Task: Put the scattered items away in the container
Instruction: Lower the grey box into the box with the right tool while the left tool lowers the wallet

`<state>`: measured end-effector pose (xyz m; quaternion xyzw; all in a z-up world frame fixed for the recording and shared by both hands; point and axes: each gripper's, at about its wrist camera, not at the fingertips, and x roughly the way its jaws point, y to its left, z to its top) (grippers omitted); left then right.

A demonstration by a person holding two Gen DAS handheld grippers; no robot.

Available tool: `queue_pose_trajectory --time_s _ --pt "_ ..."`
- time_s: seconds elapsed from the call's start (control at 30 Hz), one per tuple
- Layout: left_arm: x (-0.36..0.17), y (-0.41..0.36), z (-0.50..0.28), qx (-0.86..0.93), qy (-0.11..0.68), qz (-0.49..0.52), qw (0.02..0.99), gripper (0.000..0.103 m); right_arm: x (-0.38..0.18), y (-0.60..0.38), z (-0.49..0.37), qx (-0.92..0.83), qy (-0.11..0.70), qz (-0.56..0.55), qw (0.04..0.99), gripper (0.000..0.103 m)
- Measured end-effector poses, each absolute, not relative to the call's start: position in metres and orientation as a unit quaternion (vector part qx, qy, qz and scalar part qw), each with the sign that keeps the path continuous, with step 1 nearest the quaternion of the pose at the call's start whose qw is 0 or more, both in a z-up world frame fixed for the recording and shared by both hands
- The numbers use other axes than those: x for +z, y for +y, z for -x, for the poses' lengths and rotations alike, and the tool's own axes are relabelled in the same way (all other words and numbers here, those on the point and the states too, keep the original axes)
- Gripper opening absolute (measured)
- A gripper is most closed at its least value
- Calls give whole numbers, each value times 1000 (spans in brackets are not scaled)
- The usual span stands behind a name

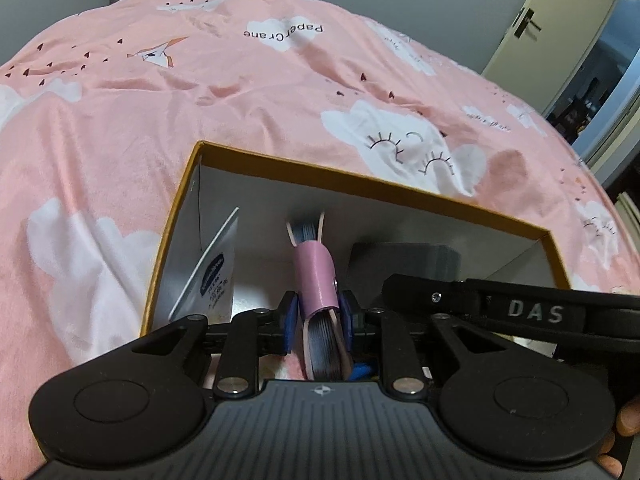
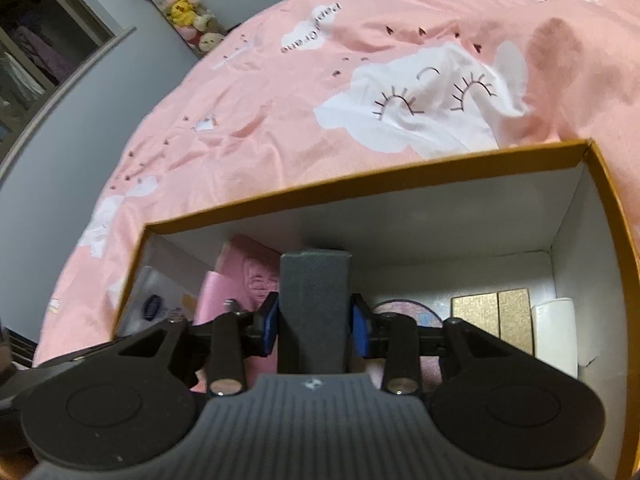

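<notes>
An open cardboard box [image 1: 360, 176] with an orange rim and white inside lies on a pink bed cover. My left gripper [image 1: 318, 312] hangs over it, shut on a notebook [image 1: 314, 276] with a pink strap and blue page edges, held on edge between the blue pads. My right gripper [image 2: 315, 320] is over the same cardboard box [image 2: 360, 188]. Its blue pads press both sides of an upright dark grey box [image 2: 314, 292]. That dark grey box [image 1: 400, 260] also shows in the left wrist view, just right of the notebook.
Inside the box lie a white sachet [image 1: 216, 276] with a blue logo at the left, two gold boxes [image 2: 492, 312] and a white box [image 2: 556, 332] at the right. The pink bed cover [image 1: 160, 120] surrounds it. Plush toys [image 2: 188, 8] and a door [image 1: 560, 20] stand beyond.
</notes>
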<state>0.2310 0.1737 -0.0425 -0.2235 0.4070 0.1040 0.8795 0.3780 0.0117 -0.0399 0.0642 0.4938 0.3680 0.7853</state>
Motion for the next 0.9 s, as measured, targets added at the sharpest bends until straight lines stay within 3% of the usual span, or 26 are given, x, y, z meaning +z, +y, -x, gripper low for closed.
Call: queue_pose_trajectory --time_s 0.2,0.33,0.9 --pt "-32 173 -224 78 389 225 890 24 -37 7 -378 379 501 -90 773 41" --pt "-36 168 -226 76 395 215 890 16 -46 9 -377 377 511 -88 768 31" --pt "-27 156 -213 102 376 204 898 18 -30 3 -357 379 467 -51 798 33"
